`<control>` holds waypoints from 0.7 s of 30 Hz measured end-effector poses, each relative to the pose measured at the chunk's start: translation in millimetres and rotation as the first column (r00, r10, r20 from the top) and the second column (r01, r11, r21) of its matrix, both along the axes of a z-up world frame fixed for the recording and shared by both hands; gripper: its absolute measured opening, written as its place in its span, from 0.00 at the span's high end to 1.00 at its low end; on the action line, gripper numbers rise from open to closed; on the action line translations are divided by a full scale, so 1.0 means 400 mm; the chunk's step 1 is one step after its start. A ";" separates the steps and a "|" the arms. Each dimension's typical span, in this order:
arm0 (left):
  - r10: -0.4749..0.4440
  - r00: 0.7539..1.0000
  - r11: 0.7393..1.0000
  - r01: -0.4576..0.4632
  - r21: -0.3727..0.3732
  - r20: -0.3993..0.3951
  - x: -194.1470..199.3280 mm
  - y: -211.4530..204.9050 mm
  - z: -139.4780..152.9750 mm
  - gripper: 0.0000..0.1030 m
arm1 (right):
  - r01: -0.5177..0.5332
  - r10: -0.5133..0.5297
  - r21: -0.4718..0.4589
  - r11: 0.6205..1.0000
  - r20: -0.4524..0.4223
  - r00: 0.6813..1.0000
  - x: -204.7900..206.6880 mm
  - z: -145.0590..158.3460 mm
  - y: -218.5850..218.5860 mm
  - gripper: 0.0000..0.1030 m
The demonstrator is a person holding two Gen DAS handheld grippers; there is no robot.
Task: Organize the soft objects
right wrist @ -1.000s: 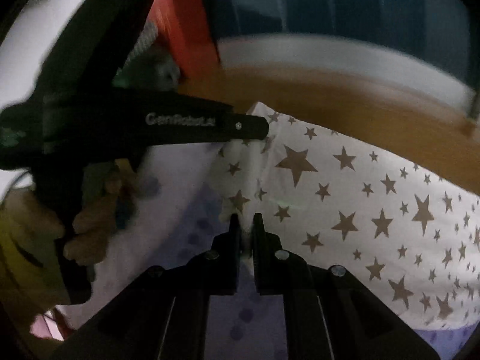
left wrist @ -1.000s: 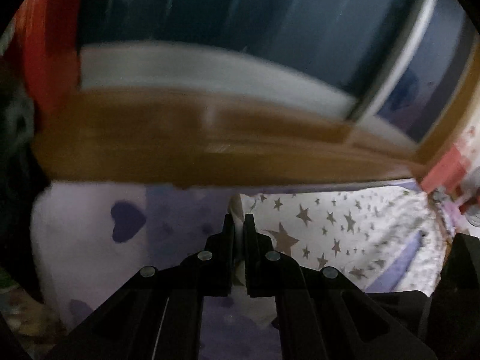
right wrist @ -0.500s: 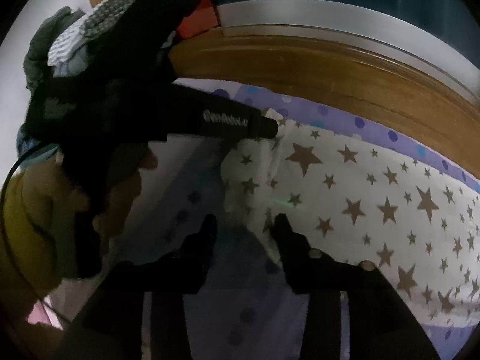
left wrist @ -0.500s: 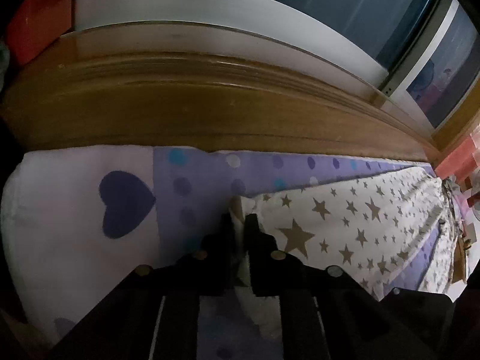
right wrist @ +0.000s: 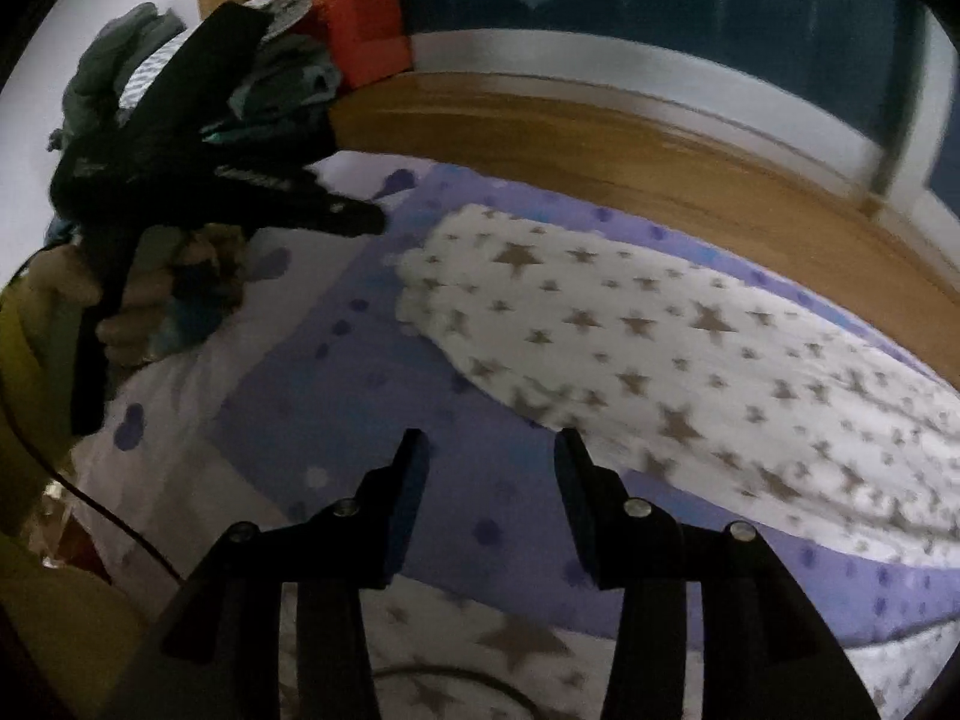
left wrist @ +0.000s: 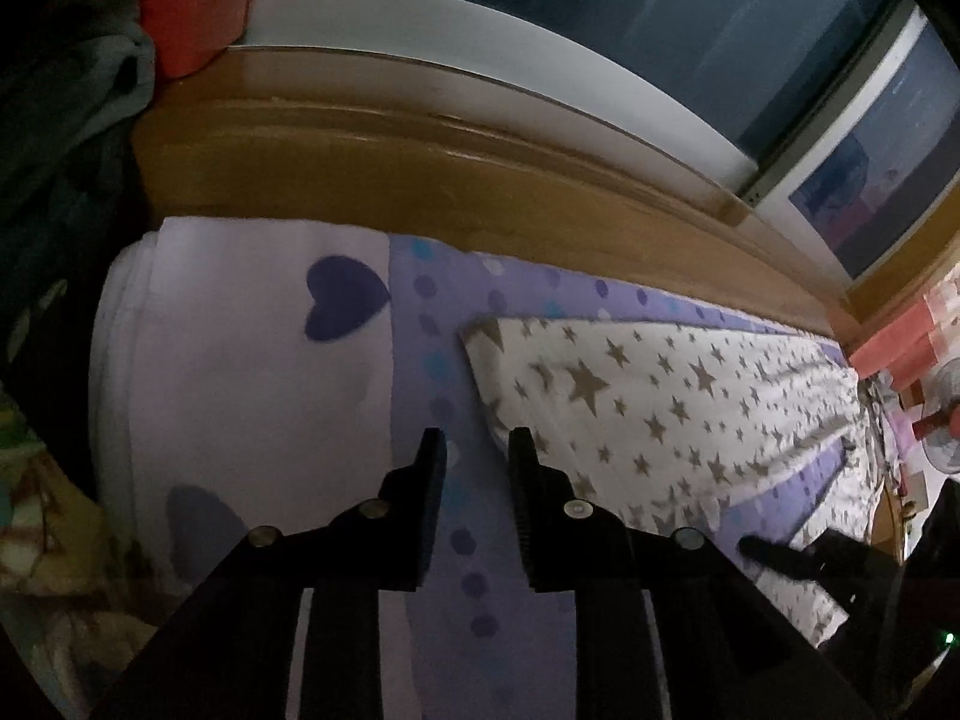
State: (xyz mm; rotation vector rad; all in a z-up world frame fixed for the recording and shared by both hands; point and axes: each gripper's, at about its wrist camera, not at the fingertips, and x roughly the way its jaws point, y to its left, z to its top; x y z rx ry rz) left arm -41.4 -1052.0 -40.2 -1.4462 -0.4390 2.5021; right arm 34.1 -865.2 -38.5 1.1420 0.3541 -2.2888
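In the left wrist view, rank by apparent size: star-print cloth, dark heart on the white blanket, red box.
1. star-print cloth
2. red box, though partly cut off, so unsure
3. dark heart

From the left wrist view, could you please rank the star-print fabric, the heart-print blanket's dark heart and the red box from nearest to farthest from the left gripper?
1. Star-print fabric, just right of the left gripper.
2. Dark heart, up left.
3. Red box, far upper left on the wooden ledge.
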 end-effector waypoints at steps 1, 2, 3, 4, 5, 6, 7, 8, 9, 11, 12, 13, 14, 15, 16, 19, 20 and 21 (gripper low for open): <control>-0.003 1.000 1.000 0.003 -0.006 0.002 0.003 0.004 0.002 0.78 | 0.007 -0.007 0.031 0.999 -0.026 1.000 0.010 0.002 0.011 0.58; -0.004 1.000 1.000 0.004 -0.010 0.003 0.007 0.008 0.003 0.75 | 0.015 -0.012 0.060 0.998 -0.051 0.999 0.019 0.003 0.021 0.58; -0.003 1.000 1.000 0.003 -0.007 0.004 0.012 0.012 0.002 0.73 | 0.019 -0.014 0.072 0.997 -0.060 0.998 0.021 0.004 0.029 0.58; -0.001 1.000 1.000 0.001 0.001 0.006 0.017 0.016 -0.001 0.73 | 0.025 -0.020 0.081 0.996 -0.067 0.998 0.024 0.002 0.036 0.58; 0.000 1.000 1.000 0.000 0.009 0.007 0.022 0.020 -0.005 0.72 | 0.031 -0.025 0.088 0.996 -0.072 0.997 0.025 0.001 0.042 0.58; 0.002 1.000 1.000 -0.002 0.018 0.009 0.028 0.023 -0.008 0.71 | 0.032 -0.027 0.079 0.996 -0.069 0.997 0.022 0.001 0.046 0.58; 0.003 1.000 1.000 -0.003 0.027 0.013 0.034 0.024 -0.012 0.71 | 0.034 -0.029 0.071 0.997 -0.066 0.997 0.019 0.000 0.050 0.58; 0.004 1.000 0.999 -0.004 0.035 0.020 0.039 0.026 -0.018 0.71 | 0.036 -0.032 0.061 0.997 -0.062 0.998 0.016 0.000 0.053 0.58; 0.003 1.000 0.999 -0.004 0.040 0.027 0.042 0.031 -0.024 0.71 | 0.039 -0.036 0.047 0.998 -0.059 0.998 0.006 -0.004 0.050 0.58; -0.003 0.999 0.999 0.001 0.048 0.034 0.045 0.044 -0.033 0.71 | 0.048 -0.046 0.022 0.999 -0.054 0.997 -0.029 -0.019 0.048 0.58; -0.008 0.999 0.999 0.006 0.051 0.033 0.045 0.052 -0.034 0.71 | 0.056 -0.056 0.007 0.998 -0.050 0.997 -0.046 -0.022 0.044 0.58; -0.014 0.999 0.998 0.012 0.054 0.031 0.044 0.060 -0.034 0.71 | 0.068 -0.068 -0.011 0.998 -0.042 0.997 -0.062 -0.027 0.038 0.58; -0.018 0.999 0.998 0.016 0.054 0.029 0.042 0.070 -0.035 0.71 | 0.079 -0.080 -0.029 0.996 -0.034 0.996 -0.078 -0.031 0.032 0.58; -0.020 0.999 0.999 0.019 0.051 0.026 0.039 0.078 -0.034 0.71 | 0.080 -0.081 -0.042 0.996 -0.026 0.996 -0.089 -0.034 0.024 0.58; -0.025 0.999 0.998 0.024 0.052 0.025 0.036 0.085 -0.034 0.71 | 0.080 -0.081 -0.055 0.995 -0.018 0.997 -0.099 -0.038 0.015 0.58; -0.058 0.998 0.996 0.056 0.069 0.034 0.026 0.101 -0.042 0.71 | 0.031 -0.032 -0.039 0.999 -0.021 0.999 -0.097 -0.049 -0.021 0.58; -0.061 0.997 0.996 0.058 0.068 0.043 0.016 0.105 -0.050 0.71 | 0.008 -0.009 -0.028 1.000 -0.025 1.000 -0.092 -0.055 -0.036 0.58; -0.058 0.997 0.997 0.054 0.063 0.052 0.005 0.110 -0.061 0.71 | -0.001 0.000 -0.021 1.000 -0.025 1.000 -0.089 -0.060 -0.044 0.58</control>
